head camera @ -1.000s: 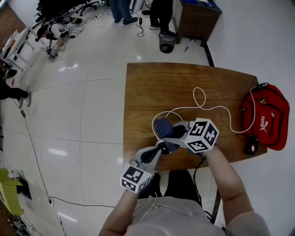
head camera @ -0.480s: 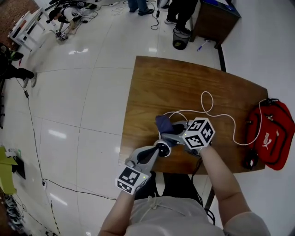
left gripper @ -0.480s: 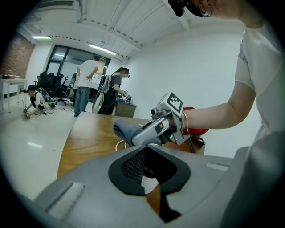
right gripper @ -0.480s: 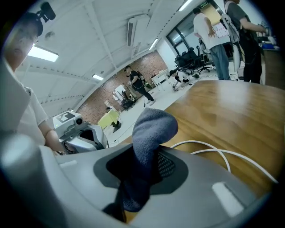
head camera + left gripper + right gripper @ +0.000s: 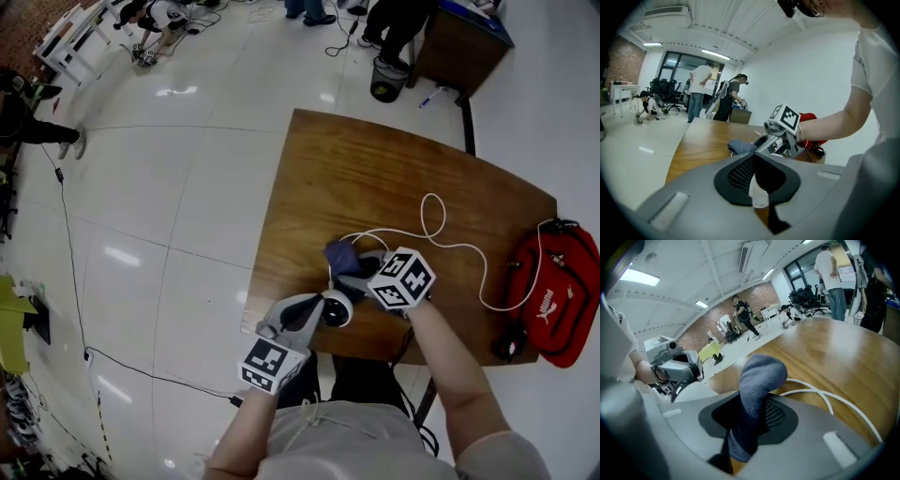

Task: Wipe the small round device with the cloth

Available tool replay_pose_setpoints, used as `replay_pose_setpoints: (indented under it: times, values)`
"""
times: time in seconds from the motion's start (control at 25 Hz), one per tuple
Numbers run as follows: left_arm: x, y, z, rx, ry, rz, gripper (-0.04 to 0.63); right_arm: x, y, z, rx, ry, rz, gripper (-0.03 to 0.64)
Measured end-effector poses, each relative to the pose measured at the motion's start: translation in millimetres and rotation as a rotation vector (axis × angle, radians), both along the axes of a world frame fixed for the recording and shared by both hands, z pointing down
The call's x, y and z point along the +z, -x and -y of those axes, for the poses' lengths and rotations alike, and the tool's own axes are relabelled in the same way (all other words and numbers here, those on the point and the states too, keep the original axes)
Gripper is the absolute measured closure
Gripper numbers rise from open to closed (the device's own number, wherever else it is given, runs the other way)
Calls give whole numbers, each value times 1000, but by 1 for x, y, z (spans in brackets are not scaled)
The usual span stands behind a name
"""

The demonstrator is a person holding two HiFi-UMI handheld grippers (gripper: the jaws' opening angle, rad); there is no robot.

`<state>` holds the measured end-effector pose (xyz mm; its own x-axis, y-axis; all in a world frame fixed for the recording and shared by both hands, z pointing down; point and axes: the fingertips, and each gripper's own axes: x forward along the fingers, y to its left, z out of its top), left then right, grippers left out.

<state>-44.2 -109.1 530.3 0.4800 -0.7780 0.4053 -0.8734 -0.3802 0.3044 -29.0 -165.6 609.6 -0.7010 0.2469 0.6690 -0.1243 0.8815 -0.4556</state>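
Note:
My left gripper (image 5: 325,308) is shut on the rim of the small round white device (image 5: 337,308), holding it over the near edge of the wooden table (image 5: 375,169). In the left gripper view only a white sliver of the device (image 5: 757,193) shows between the closed jaws. The right gripper (image 5: 355,268) is shut on a blue-grey cloth (image 5: 341,255), which bulges out past its jaws (image 5: 759,376). The cloth hangs just beyond and to the right of the device; whether it touches the device I cannot tell.
A white cable (image 5: 441,234) loops across the table from the device toward a red bag (image 5: 561,286) at the right edge. A small black object (image 5: 511,343) lies by the bag. People stand at the far end of the room near a bin (image 5: 388,79).
The right gripper has come down with the cloth, closer to the device. The left gripper has tilted a little while keeping its hold. The head view has shifted.

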Motion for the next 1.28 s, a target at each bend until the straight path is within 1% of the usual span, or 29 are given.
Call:
replay_pose_setpoints:
  times: [0.08, 0.2, 0.28, 0.4, 0.48, 0.64, 0.76, 0.92, 1.12, 1.2, 1.28]
  values:
    - [-3, 2, -3, 1, -1, -3, 589, -29, 8, 0, -22, 3, 73, 508]
    - [-7, 5, -8, 7, -8, 1, 589, -80, 24, -9, -118, -5, 164, 508]
    - [-9, 8, -9, 2, -7, 3, 589, -107, 33, -20, -196, -12, 182, 508]
    - [-12, 13, -11, -10, -7, 11, 589, -124, 41, -39, -288, 1, 166, 508]
    - [-14, 15, -10, -10, -10, 20, 589, -116, 44, -48, -320, 13, 138, 508]
    - [-13, 20, -9, -33, -8, 18, 589, -75, 46, -48, -342, 22, 56, 508]
    - [-6, 26, -7, -52, 1, 17, 589, -55, 53, -41, -335, 67, 43, 508]
    - [3, 29, -6, -75, 14, 17, 589, -26, 58, -35, -342, 89, 23, 508]
    - [16, 30, -5, -104, 28, 19, 589, 9, 48, -26, -356, 20, -39, 508]
    - [16, 31, -3, -122, 31, 21, 589, 10, 46, -23, -333, 22, -23, 508]
    - [10, 32, 0, -138, 25, 17, 589, 0, 45, -16, -276, 18, 8, 508]
